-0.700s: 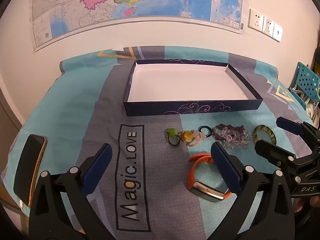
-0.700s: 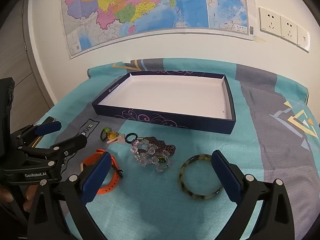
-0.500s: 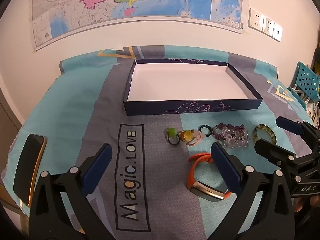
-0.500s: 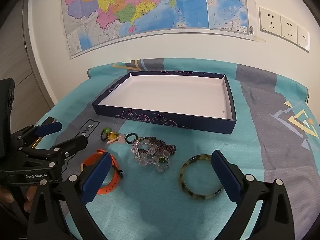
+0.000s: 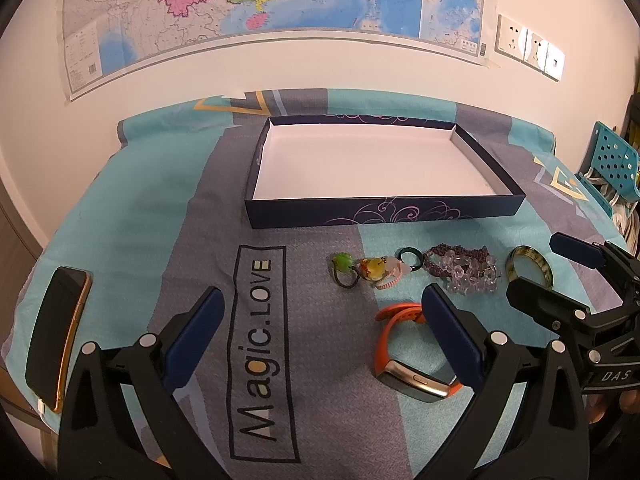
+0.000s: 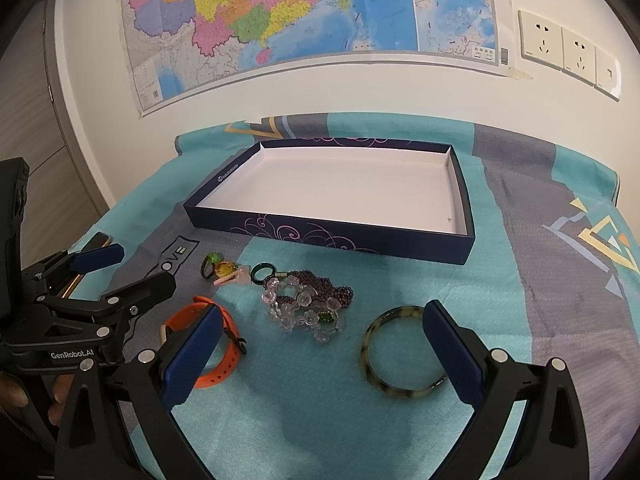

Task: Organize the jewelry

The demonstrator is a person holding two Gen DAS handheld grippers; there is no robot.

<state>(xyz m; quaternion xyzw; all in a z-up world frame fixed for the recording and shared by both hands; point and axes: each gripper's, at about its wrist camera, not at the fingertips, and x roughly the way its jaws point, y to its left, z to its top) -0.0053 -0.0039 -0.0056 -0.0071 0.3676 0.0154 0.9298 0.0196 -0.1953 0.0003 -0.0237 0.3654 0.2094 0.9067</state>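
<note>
An empty dark blue box (image 5: 384, 210) (image 6: 332, 236) with a white inside stands on the cloth. In front of it lie a green ring (image 5: 343, 262), an amber piece (image 5: 374, 269), a dark green ring (image 5: 410, 258) (image 6: 262, 271), bead bracelets (image 5: 466, 268) (image 6: 306, 304), a mottled bangle (image 5: 530, 264) (image 6: 400, 352) and an orange watch band (image 5: 408, 354) (image 6: 212, 346). My left gripper (image 5: 320, 328) is open and empty, its right finger over the watch band. My right gripper (image 6: 320, 340) is open and empty, low over the beads and bangle.
A phone (image 5: 56, 336) lies at the cloth's left edge. The cloth carries a "Magic.LOVE" print (image 5: 260, 352). A wall with a map (image 5: 260, 8) and sockets (image 6: 568, 52) stands behind the table. A blue perforated chair (image 5: 612, 160) is at the right.
</note>
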